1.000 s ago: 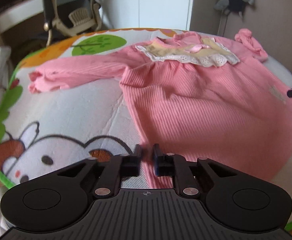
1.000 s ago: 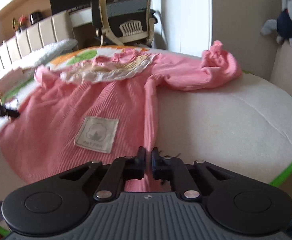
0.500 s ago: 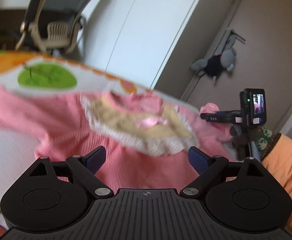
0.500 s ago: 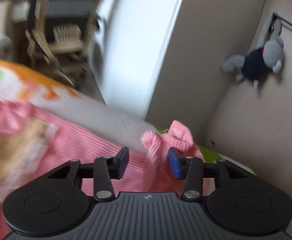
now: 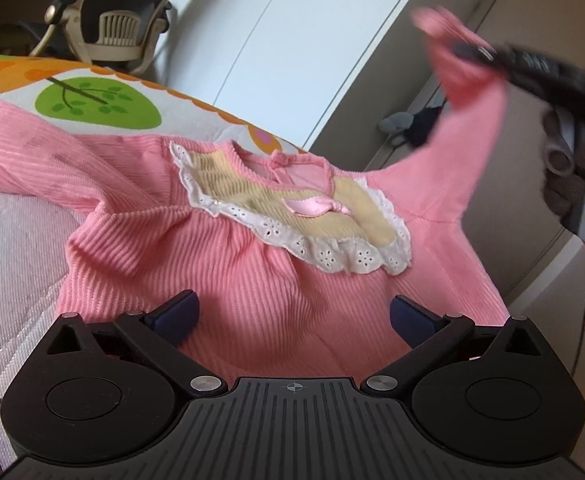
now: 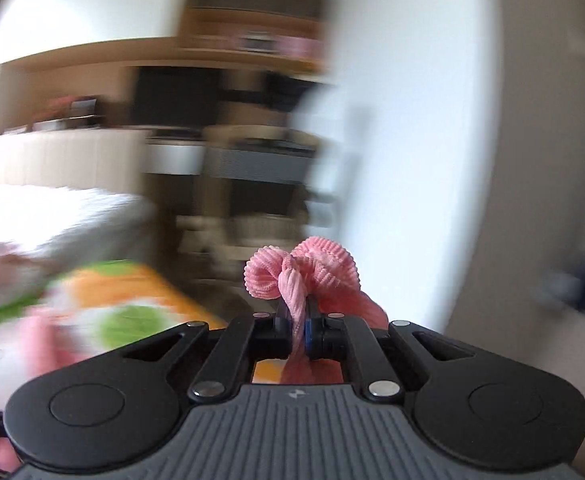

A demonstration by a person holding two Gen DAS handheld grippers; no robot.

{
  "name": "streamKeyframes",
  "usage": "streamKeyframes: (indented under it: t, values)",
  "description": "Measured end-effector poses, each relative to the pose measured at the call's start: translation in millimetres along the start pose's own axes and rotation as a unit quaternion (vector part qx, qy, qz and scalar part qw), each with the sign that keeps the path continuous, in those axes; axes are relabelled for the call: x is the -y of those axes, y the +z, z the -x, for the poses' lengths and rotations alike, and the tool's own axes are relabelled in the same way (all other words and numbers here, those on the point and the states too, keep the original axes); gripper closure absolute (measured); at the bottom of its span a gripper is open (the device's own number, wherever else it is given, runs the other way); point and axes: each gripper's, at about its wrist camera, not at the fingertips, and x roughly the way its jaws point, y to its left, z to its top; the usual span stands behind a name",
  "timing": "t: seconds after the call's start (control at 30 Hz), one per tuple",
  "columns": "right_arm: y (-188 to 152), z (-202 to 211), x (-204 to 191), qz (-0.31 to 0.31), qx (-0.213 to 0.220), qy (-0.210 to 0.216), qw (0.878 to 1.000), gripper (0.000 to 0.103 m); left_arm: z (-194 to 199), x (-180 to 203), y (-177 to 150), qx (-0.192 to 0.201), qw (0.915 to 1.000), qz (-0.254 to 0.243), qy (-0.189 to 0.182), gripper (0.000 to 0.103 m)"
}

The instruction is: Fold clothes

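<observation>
The bed (image 5: 8, 256) with its printed mat is filling the left of the frame, and the pink dress (image 5: 252, 292) is lying on it, centre, bib up. A second ago both your tools were clamped low on the dress. Now your left tool (image 5: 292, 316) is hanging spread over the chest, holding nothing. Your right tool (image 6: 299, 330) is pinching the sleeve cuff (image 6: 304, 268), lifting it at upper right, probably starting the sleeve fold. The office chair (image 5: 112, 28), upper left, is obstructing nothing.
</observation>
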Motion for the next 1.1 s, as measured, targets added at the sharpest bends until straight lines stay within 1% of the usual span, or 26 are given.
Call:
streamKeyframes:
  t: [0.1, 0.17, 0.23, 0.3, 0.33, 0.37, 0.4, 0.47, 0.5, 0.53, 0.57, 0.6, 0.63, 0.67, 0.7, 0.73, 0.77, 0.8, 0.9, 0.93, 0.97, 1.0, 1.03, 1.07, 1.1]
  values:
    - [-19, -47, -54, 0.046, -0.037, 0.060, 0.996, 0.098, 0, 2, 0, -0.003, 1.0000, -0.007, 0.003, 0.000]
    - [-43, -70, -77, 0.053, -0.082, 0.114, 0.989, 0.097, 0, 0, 1, -0.003, 1.0000, -0.003, -0.001, 0.000]
    - [-67, -92, -100, 0.060, -0.127, 0.167, 0.976, 0.092, 1, -4, 1, -0.001, 0.9999, 0.006, -0.008, 0.000]
    - [-86, -98, -117, 0.077, -0.158, 0.191, 0.966, 0.082, 1, -8, 2, 0.001, 0.9997, 0.017, -0.018, 0.000]
    - [-90, -94, -119, 0.086, -0.161, 0.196, 0.963, 0.078, 2, -10, 2, 0.002, 0.9996, 0.021, -0.021, 0.000]
    - [-93, -89, -121, 0.095, -0.164, 0.202, 0.961, 0.071, 2, -12, 3, 0.002, 0.9994, 0.025, -0.024, 0.000]
    - [-89, -79, -114, 0.084, -0.153, 0.203, 0.964, 0.067, 2, -13, 4, 0.002, 0.9992, 0.029, -0.027, 0.000]
    - [-81, -60, -101, 0.059, -0.129, 0.205, 0.968, 0.063, 5, -16, 9, -0.010, 0.9984, 0.047, -0.030, 0.000]
    - [-75, -48, -86, 0.032, -0.115, 0.198, 0.973, 0.057, 9, -20, 15, -0.014, 0.9975, 0.064, -0.026, 0.000]
    - [-71, -38, -69, 0.006, -0.102, 0.187, 0.977, 0.055, 14, -24, 21, -0.018, 0.9963, 0.081, -0.023, 0.000]
    - [-68, -28, -51, -0.017, -0.091, 0.175, 0.980, 0.052, 23, -31, 29, 0.001, 0.9949, 0.101, -0.007, 0.000]
    - [-67, -18, -37, -0.036, -0.080, 0.158, 0.984, 0.051, 32, -41, 39, 0.026, 0.9913, 0.124, 0.036, 0.000]
    - [-68, -8, -25, -0.050, -0.071, 0.138, 0.987, 0.050, 41, -51, 48, 0.052, 0.9846, 0.146, 0.082, 0.000]
    - [-67, -6, -16, -0.059, -0.065, 0.124, 0.988, 0.049, 50, -62, 58, 0.078, 0.9746, 0.167, 0.127, 0.000]
    - [-70, 1, -9, -0.068, -0.059, 0.109, 0.990, 0.049, 55, -75, 68, 0.095, 0.9610, 0.191, 0.176, 0.000]
    - [-75, 7, -3, -0.078, -0.055, 0.100, 0.990, 0.048, 57, -91, 77, 0.106, 0.9473, 0.215, 0.212, 0.000]
    - [-78, 8, 2, -0.087, -0.054, 0.094, 0.990, 0.047, 55, -106, 85, 0.111, 0.9346, 0.241, 0.237, 0.000]
    - [-82, 10, 6, -0.096, -0.054, 0.089, 0.990, 0.047, 53, -119, 91, 0.113, 0.9239, 0.264, 0.253, 0.000]
    - [-98, 15, 14, -0.106, -0.055, 0.078, 0.990, 0.045, 32, -127, 103, 0.101, 0.9254, 0.233, 0.281, 0.000]
    - [-102, 19, 18, -0.107, -0.055, 0.076, 0.990, 0.045, 25, -129, 107, 0.097, 0.9258, 0.222, 0.290, 0.005]
    - [-105, 24, 21, -0.109, -0.055, 0.073, 0.990, 0.044, 19, -132, 111, 0.093, 0.9260, 0.211, 0.299, 0.016]
    - [-107, 28, 24, -0.111, -0.052, 0.069, 0.990, 0.044, 14, -131, 111, 0.083, 0.9275, 0.193, 0.309, 0.059]
    - [-110, 31, 28, -0.114, -0.049, 0.065, 0.990, 0.044, 12, -126, 112, 0.083, 0.9320, 0.173, 0.308, 0.078]
    - [-112, 35, 31, -0.116, -0.047, 0.060, 0.990, 0.044, 9, -121, 113, 0.083, 0.9363, 0.152, 0.305, 0.081]
    - [-113, 41, 36, -0.118, -0.041, 0.055, 0.991, 0.044, 6, -116, 114, 0.084, 0.9402, 0.131, 0.303, 0.088]
